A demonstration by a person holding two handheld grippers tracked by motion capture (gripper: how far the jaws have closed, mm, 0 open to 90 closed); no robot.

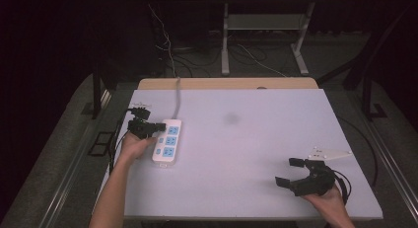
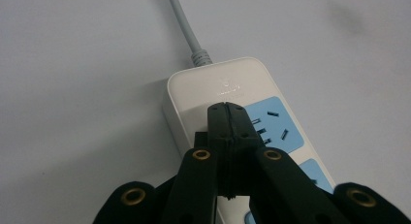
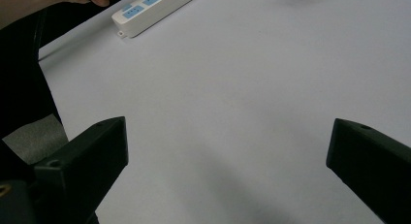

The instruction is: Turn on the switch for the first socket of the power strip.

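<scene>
White plastic power strip with blue sockets [image 1: 166, 140] lies under the left gripper [image 2: 227, 106], jaws pressed together; right gripper [image 1: 291, 172] gapes wide.

Power strip [image 1: 166, 141]: on the table [image 1: 246, 139], at its left side, lying lengthwise front to back.
Cord [image 1: 178, 97]: leaves the strip's far end toward the table's back edge.
Left gripper [image 1: 156, 126]: over the strip's far end, tips on its top face.
Right gripper [image 1: 290, 172]: near the front right corner, well apart from the strip.
</scene>
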